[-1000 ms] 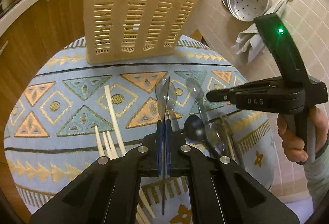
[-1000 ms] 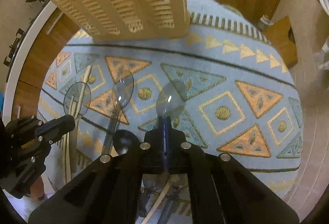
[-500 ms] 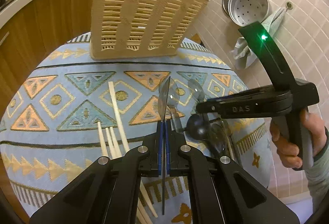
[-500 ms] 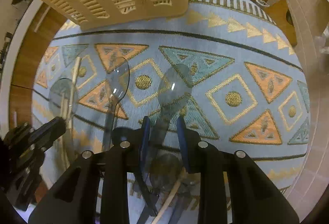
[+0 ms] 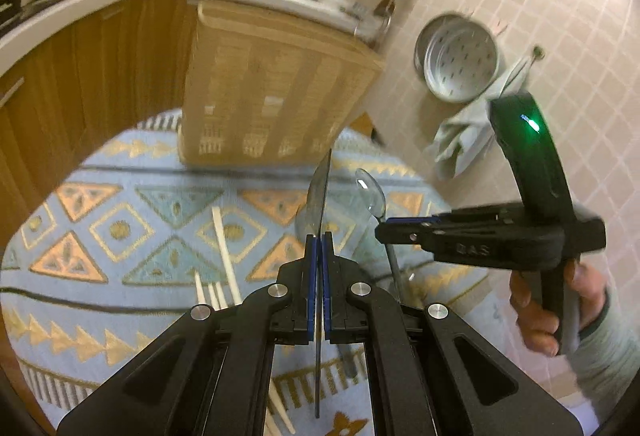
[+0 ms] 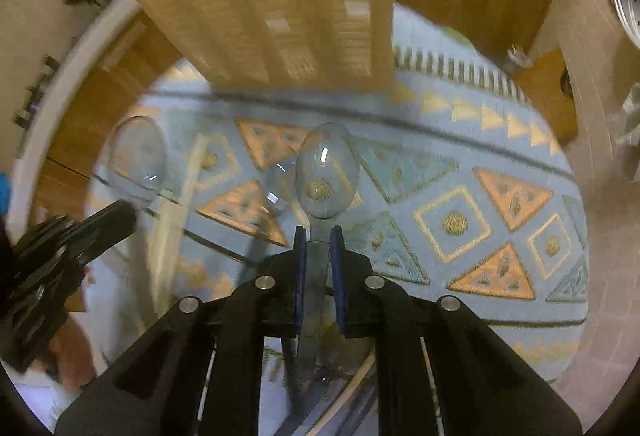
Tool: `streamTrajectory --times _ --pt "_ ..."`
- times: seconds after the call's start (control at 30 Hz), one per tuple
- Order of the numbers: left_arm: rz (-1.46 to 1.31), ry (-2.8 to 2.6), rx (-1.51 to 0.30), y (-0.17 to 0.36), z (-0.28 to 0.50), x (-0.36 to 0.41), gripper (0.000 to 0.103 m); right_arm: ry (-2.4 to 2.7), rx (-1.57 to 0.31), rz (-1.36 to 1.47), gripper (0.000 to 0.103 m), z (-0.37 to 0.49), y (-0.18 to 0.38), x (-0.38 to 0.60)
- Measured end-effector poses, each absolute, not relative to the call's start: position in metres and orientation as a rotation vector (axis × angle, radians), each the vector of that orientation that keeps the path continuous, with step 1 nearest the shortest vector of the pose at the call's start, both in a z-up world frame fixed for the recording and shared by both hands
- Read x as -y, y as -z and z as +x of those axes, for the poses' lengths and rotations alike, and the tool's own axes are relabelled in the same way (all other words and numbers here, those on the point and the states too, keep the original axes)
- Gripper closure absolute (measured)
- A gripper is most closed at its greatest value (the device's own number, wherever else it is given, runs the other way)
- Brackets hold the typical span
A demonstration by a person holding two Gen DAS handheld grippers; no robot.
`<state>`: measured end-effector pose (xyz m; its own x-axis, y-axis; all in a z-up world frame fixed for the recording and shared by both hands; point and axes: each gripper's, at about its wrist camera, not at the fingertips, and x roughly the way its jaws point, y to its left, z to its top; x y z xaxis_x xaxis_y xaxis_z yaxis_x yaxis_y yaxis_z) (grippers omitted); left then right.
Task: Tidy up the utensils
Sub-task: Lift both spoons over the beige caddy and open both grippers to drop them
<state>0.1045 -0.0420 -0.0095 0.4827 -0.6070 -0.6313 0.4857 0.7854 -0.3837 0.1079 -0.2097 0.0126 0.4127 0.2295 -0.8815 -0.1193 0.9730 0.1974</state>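
My left gripper is shut on a clear plastic spoon, seen edge-on and held above the rug. My right gripper is shut on a second clear plastic spoon, its bowl pointing forward above the rug; this gripper also shows in the left wrist view. My left gripper shows at the left of the right wrist view with its spoon. A beige slatted utensil basket stands at the rug's far edge. Wooden chopsticks and more clear spoons lie on the rug.
The patterned blue rug covers the floor. Wooden cabinets run along the left and back. A tiled wall with a metal steamer tray and a cloth is at the right.
Both grippers have risen from the rug, toward the basket. The right gripper opened, then closed on a clear spoon and lifted it. The left still holds its spoon.
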Motion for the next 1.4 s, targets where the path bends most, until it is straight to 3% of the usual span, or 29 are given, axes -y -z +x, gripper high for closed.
streamTrajectory --times 0.33,0.63,0.87,1.4 --pt "-0.204 0.605 -0.516 -0.076 0.111 0.027 0.103 -0.260 -0.665 0.153 0.093 0.106 -0.108 0.223" --pt "-0.261 0.483 -0.245 -0.129 0.171 0.040 0.103 -0.135 -0.356 0.125 0.093 0.151 -0.171 0.231" --pt "-0.213 0.313 -0.121 -0.121 0.209 0.062 0.103 -0.044 -0.274 0.096 0.093 0.199 -0.150 0.236" --pt "-0.129 0.258 -0.174 -0.057 0.221 0.077 0.102 -0.028 -0.340 0.065 0.092 0.215 -0.070 0.232"
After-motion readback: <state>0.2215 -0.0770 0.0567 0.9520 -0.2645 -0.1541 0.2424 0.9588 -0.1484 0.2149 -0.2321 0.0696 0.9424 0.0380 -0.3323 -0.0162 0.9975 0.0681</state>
